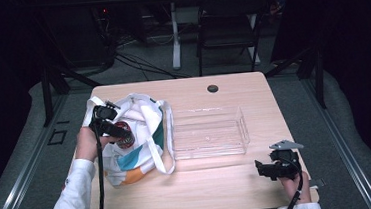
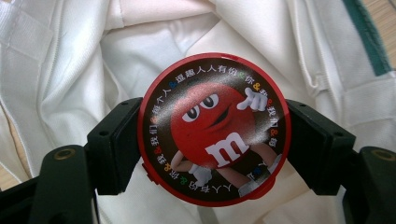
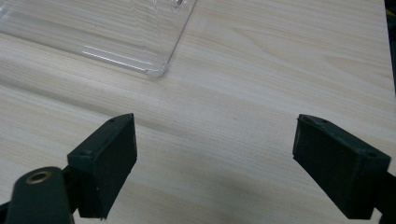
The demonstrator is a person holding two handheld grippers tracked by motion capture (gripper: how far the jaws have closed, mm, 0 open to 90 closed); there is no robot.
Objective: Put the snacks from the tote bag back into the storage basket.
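Red candy tin [image 2: 214,129], frame centre, sits pinched in your left gripper [image 2: 212,140] above the tote bag [image 2: 70,70]; your right gripper [image 3: 215,158] jaws are spread over the table [image 3: 280,70].

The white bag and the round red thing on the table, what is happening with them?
A person works at the table with a gripper in each hand. The left gripper is shut on a round red candy tin over the open white tote bag, at its mouth. A clear plastic tray lies beside the bag. The right gripper is open over bare wood near the tray's corner, holding nothing.
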